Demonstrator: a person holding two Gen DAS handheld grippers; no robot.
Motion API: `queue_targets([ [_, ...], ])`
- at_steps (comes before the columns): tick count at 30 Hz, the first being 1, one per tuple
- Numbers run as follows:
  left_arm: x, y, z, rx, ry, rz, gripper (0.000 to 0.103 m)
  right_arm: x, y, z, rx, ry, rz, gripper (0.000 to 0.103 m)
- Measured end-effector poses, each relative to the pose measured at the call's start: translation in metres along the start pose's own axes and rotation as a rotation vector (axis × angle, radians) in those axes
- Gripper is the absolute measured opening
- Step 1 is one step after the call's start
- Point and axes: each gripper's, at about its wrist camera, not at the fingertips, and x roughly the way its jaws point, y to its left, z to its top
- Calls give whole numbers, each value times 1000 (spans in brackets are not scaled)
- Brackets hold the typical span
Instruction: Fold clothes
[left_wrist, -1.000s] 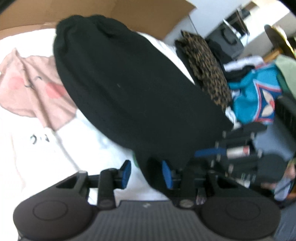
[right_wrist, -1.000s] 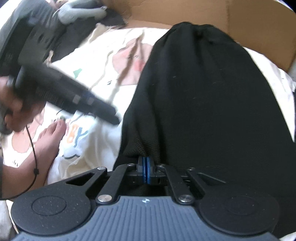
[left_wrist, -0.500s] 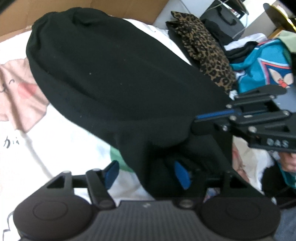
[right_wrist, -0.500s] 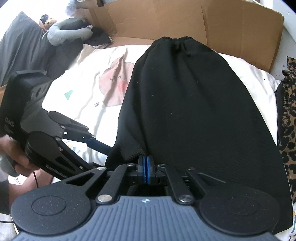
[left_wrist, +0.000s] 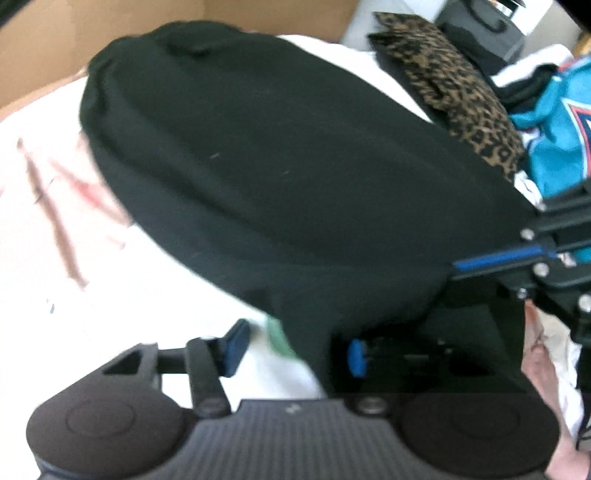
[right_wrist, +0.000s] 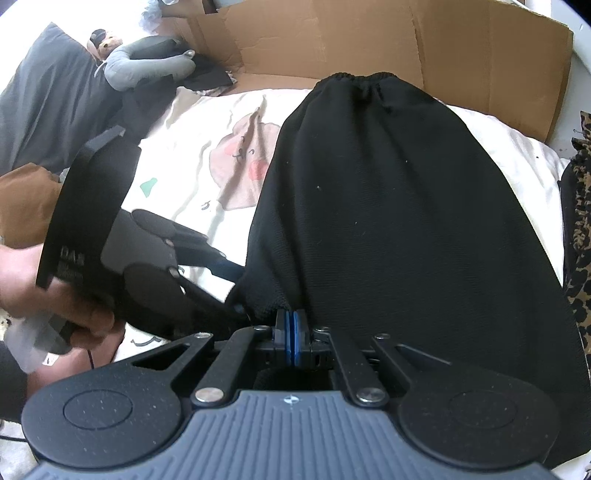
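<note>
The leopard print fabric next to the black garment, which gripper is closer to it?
Right. The right gripper grips the black garment's hem on the side beside the leopard print fabric; the left gripper sits at the hem's opposite corner.

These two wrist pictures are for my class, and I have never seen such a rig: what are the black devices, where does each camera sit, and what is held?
A person holds a hand-held gripper in each hand; a camera on each looks along its jaws. The right gripper is shut on the near hem of a black garment spread over a printed white sheet. The left gripper, gripped by a hand, has its jaws part open and just closing around the garment's corner, not clearly pressing it. A leopard-print cloth lies beside it.
</note>
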Motion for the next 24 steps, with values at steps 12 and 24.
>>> queue_targets([
  [12,-34,24,-26,27,67,-36,12,9,14,-8,-27,57,60,2],
  [24,-20,38,-37,88,45,-83,8,21,11,-33,-35,139,58,2],
])
